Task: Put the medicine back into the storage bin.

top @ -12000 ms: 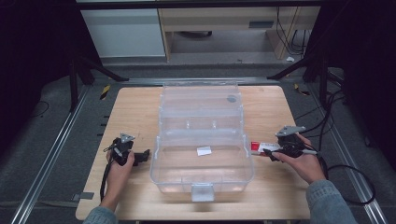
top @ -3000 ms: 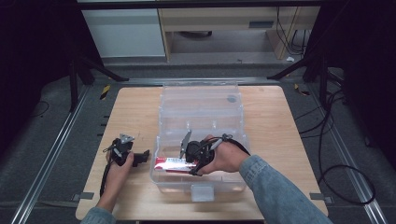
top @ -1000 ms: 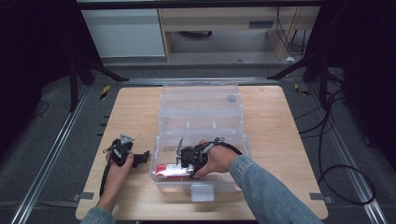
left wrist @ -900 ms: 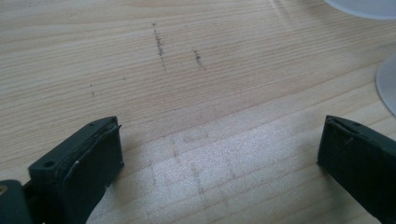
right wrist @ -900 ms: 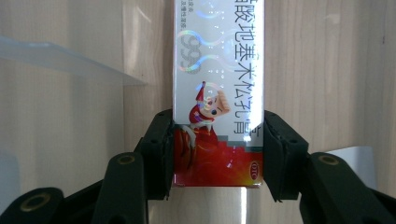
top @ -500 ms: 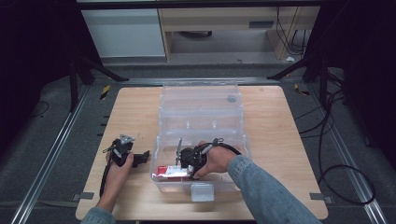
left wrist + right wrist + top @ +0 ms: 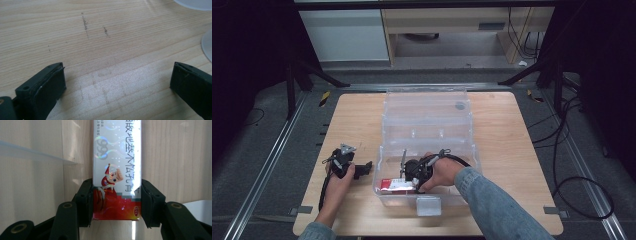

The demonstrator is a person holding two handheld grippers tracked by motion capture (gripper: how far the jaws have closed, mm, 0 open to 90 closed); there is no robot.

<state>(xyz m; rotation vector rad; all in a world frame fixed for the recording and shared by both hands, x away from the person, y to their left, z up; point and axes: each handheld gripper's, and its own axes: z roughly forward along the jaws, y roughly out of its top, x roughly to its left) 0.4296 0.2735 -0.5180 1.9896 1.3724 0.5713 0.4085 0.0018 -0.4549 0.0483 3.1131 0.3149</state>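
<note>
We lower the red-and-white box (image 7: 117, 170), pinched between the right tool's (image 7: 117, 202) jaws, into the clear bin (image 7: 427, 150); next, spreading them; left tool (image 7: 117, 82) rests spread.

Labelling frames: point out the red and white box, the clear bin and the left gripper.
red and white box (image 7: 117, 170): right gripper view, printed face above the jaws.
clear bin (image 7: 427, 107): high view, far wall.
left gripper (image 7: 117, 82): left gripper view, midway between its open jaws.
</note>
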